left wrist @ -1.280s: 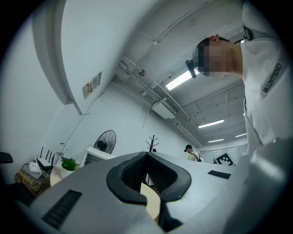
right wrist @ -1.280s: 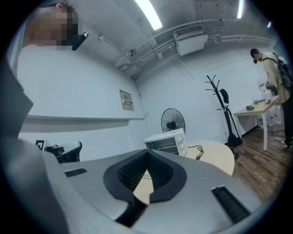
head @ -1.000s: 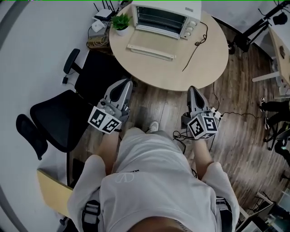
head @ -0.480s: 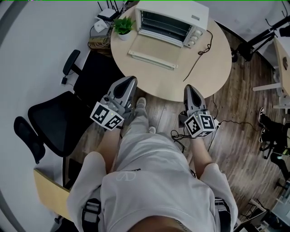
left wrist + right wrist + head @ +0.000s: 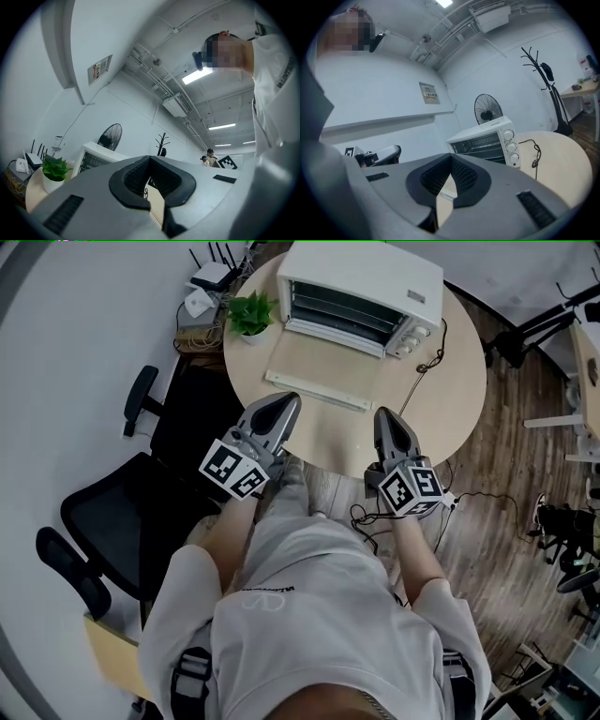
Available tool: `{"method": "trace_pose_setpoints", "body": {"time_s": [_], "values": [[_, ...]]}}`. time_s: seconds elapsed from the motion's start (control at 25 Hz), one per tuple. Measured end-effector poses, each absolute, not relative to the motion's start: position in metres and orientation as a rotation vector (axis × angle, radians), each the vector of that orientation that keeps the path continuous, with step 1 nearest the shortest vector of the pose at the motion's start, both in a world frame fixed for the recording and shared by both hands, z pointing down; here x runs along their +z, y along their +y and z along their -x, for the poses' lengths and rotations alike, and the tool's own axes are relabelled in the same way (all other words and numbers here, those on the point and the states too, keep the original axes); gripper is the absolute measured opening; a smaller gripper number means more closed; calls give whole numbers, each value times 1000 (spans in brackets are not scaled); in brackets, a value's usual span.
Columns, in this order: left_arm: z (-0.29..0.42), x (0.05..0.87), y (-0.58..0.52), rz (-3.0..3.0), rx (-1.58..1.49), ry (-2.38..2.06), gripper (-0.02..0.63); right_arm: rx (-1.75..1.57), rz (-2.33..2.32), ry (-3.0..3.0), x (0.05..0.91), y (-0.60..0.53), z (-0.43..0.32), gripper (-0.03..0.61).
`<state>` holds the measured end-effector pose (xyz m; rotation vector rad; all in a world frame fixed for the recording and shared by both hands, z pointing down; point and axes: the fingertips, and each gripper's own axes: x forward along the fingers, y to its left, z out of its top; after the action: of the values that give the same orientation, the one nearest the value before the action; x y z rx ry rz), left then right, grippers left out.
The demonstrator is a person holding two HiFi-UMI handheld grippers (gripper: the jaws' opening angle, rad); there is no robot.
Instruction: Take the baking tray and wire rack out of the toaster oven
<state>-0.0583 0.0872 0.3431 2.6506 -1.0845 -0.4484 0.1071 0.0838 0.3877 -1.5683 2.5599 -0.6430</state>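
A white toaster oven (image 5: pixel 361 296) stands at the far side of a round wooden table (image 5: pixel 450 381), its door (image 5: pixel 314 390) folded down flat toward me. Inside it I see wire rack bars (image 5: pixel 342 307); the baking tray cannot be told apart. The oven also shows in the right gripper view (image 5: pixel 485 140) and the left gripper view (image 5: pixel 96 159). My left gripper (image 5: pixel 286 407) and right gripper (image 5: pixel 384 418) hover over the table's near edge, both shut and empty, short of the door.
A small potted plant (image 5: pixel 250 313) sits left of the oven. The oven's black cord (image 5: pixel 427 367) trails across the table on the right. A black office chair (image 5: pixel 122 502) stands at my left, and a router with cables (image 5: pixel 208 282) lies by the wall.
Both grippers have advanced from above the floor to the table's near edge, closer to the oven. I have stepped toward the table. The jaws stayed shut.
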Motion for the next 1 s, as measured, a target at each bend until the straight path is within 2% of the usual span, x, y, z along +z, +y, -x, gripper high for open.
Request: {"method": "trace_pose_setpoints", "body": {"time_s": [0.48,1.0], "values": [[49,413,-50,-2486,-465,-928,2,-911,1577,2408,438,-51,-65,-5],[16,495,-160,-2219,-482,-898,2,-1089,1538,2230,489,-154,-74,-3]]}}
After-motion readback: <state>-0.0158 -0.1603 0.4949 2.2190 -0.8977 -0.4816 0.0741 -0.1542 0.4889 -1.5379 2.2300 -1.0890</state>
